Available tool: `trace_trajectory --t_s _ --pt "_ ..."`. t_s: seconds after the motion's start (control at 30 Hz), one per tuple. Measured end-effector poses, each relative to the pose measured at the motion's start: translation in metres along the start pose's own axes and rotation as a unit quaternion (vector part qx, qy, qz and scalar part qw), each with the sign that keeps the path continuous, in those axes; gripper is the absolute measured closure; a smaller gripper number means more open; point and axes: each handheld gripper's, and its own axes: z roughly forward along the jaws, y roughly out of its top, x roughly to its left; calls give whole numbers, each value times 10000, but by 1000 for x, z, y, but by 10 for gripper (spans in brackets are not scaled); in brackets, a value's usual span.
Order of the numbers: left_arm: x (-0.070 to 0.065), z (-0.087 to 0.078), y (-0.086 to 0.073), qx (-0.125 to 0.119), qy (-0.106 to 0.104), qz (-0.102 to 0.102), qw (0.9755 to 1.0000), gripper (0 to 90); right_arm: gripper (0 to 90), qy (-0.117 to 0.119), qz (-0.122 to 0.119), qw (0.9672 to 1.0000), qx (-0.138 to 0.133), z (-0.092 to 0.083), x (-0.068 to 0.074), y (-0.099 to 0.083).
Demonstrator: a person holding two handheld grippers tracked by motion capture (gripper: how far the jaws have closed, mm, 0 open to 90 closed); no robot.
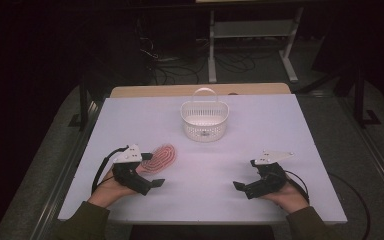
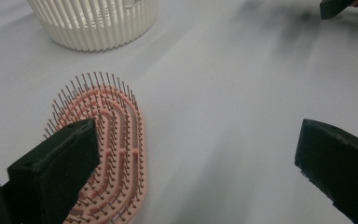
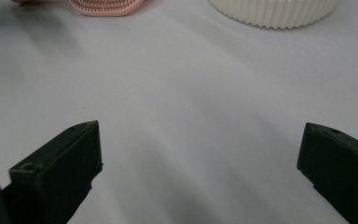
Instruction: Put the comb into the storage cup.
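Pink hairbrush (image 2: 114, 149) lying bristles-up beside the left tongs (image 2: 196, 158), partly hidden by one jaw, handle cut off, left tongs wide apart and empty, right tongs (image 3: 200, 163) apart over bare bench (image 3: 191, 93), white basket (image 2: 95, 21) beyond, top cropped

Dim room; white table (image 1: 280, 125); grey floor (image 1: 340, 135) strewn with cables (image 1: 180, 70); pale shelf frame (image 1: 252, 35) behind

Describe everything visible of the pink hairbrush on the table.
The pink hairbrush is an oval, plastic-looking paddle with curved open slots and rows of thin dark bristles pointing up. It lies flat on the white table, near the left gripper, whose wide-open jaws do not grip it; one jaw overlaps it in the left gripper view. The white basket stands apart, farther back. Its handle is hidden.
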Motion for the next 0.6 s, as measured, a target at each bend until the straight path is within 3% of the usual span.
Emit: trace_trajectory --t_s 0.6 --pt "6 -4 12 118 -53 -6 9999 0 0 -1 50 10000 -27 0 -1 0"
